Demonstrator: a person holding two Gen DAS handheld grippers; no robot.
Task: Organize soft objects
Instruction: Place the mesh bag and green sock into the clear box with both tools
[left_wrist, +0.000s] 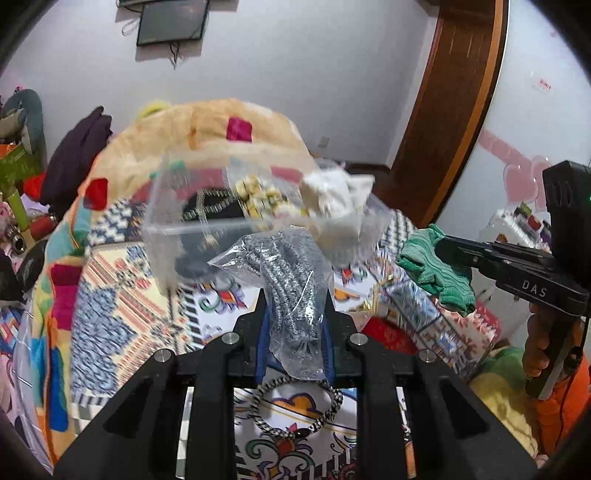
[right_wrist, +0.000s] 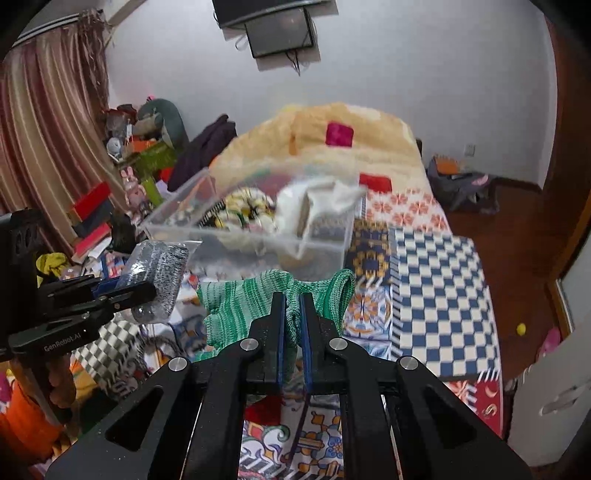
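Through the left wrist camera I see my left claw (left_wrist: 295, 325) clenched on a clear plastic bag of grey-and-white knitted fabric (left_wrist: 286, 280), the bag standing up between the blue-padded fingers and spreading above their tips. A black-and-white braided ring (left_wrist: 295, 410) hangs just below the claw, behind its frame. Straight ahead of the claw, beyond the bag, sits a clear rectangular plastic bin (left_wrist: 207, 229) on the bed with its patchwork-patterned cover (left_wrist: 122, 295); inside it I make out a crumpled white cloth (left_wrist: 332, 199), a yellow-and-white patterned piece (left_wrist: 258, 199) and something dark. To the right of the claw, my right claw (left_wrist: 441, 247) reaches in from the side, gripping a green striped knitted cloth (left_wrist: 436, 273).

Through the right wrist camera, my right claw (right_wrist: 293, 306) is closed tight on the green striped knitted cloth (right_wrist: 243, 302), which bunches between the fingers and spills out to either side. Directly ahead of it is the same clear bin (right_wrist: 251, 236), blurred, holding the white cloth (right_wrist: 317, 203) and the yellow-and-white piece (right_wrist: 247, 206). To the left of this claw, my left claw (right_wrist: 142, 291) holds the bagged grey-and-white fabric (right_wrist: 159, 273) beside the bin's near left corner; I cannot tell whether bag and bin touch. The checked and patterned bed cover (right_wrist: 436, 295) stretches away to the right.
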